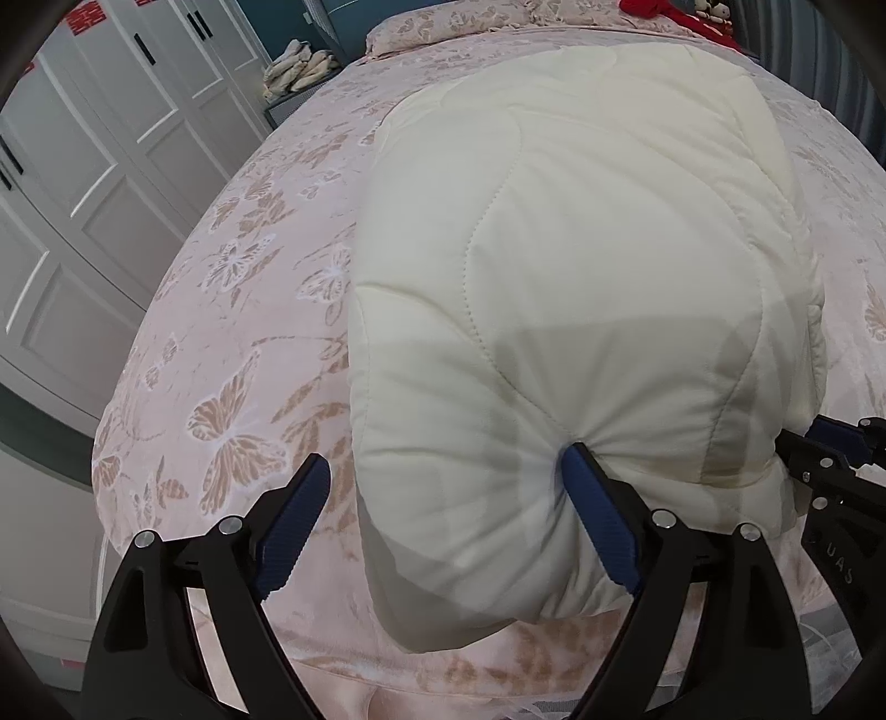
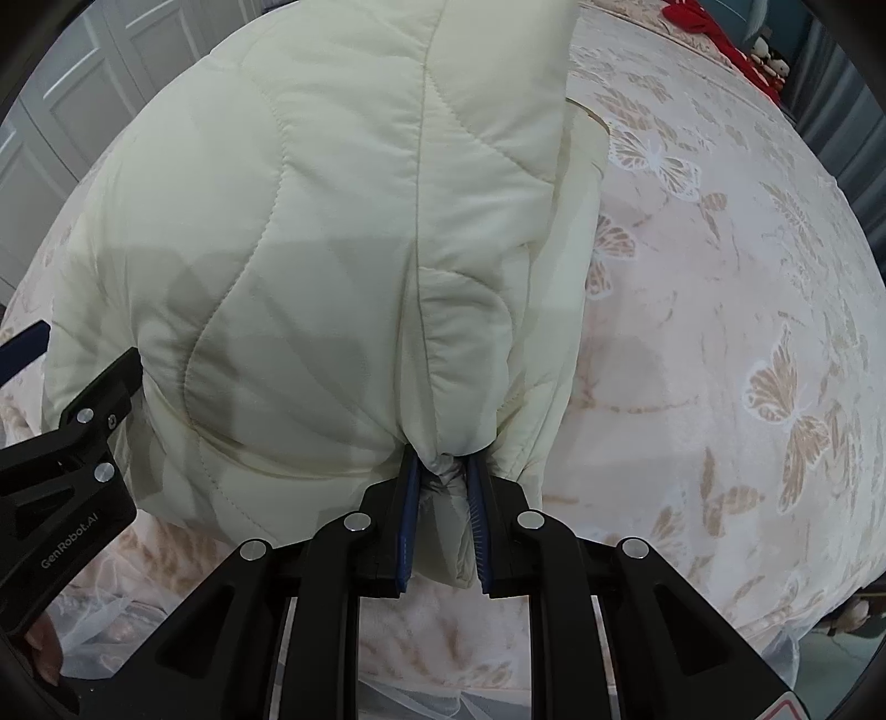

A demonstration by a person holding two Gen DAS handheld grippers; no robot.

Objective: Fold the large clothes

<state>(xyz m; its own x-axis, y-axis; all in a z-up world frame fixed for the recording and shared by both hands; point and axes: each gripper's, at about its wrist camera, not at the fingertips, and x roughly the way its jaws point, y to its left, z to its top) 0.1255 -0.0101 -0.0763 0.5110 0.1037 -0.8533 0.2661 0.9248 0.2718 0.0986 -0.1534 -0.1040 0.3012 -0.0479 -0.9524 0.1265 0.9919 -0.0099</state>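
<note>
A cream quilted padded jacket (image 1: 581,266) lies on the bed, its near edge bulging toward me; it also fills the right wrist view (image 2: 332,232). My left gripper (image 1: 443,471) is open, its jaws wide apart around the jacket's near left corner, the right finger (image 1: 598,515) pressing into the fabric, the left finger (image 1: 293,520) over the bedspread. My right gripper (image 2: 443,471) is shut on a bunched bit of the jacket's near right edge. It shows at the right edge of the left wrist view (image 1: 830,459). The left gripper shows at the left of the right wrist view (image 2: 72,421).
The bed carries a pink bedspread with butterfly print (image 1: 238,332), also in the right wrist view (image 2: 720,332). White wardrobe doors (image 1: 99,166) stand to the left. A pillow (image 1: 443,27) and red cloth (image 1: 664,11) lie at the bed's far end.
</note>
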